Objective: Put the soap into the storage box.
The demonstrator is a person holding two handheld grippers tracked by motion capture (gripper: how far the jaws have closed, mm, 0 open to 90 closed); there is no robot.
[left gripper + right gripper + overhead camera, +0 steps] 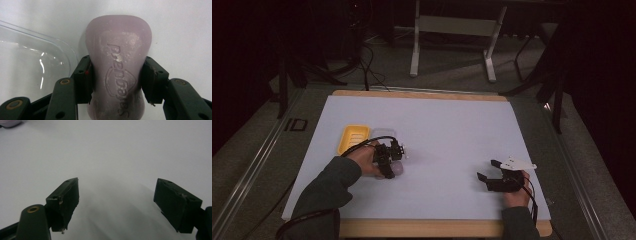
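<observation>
A lilac soap bar (118, 62) with embossed lettering lies on the white table sheet (447, 130). My left gripper (117, 75) is shut on its narrow waist, a black pad pressing each side. From the high view, the left gripper (391, 159) is left of centre, with the soap bar (398, 170) just showing beneath it. My right gripper (488, 170) rests near the front right of the sheet. In the right gripper view, my right gripper (116, 200) stands open with only bare sheet between its jaws.
A yellow soap dish (353, 136) sits just behind and left of the left hand. Beside it is a clear plastic lid (32, 65), close to the soap's left side in the left gripper view. The table's wooden edge (422, 227) runs along the front.
</observation>
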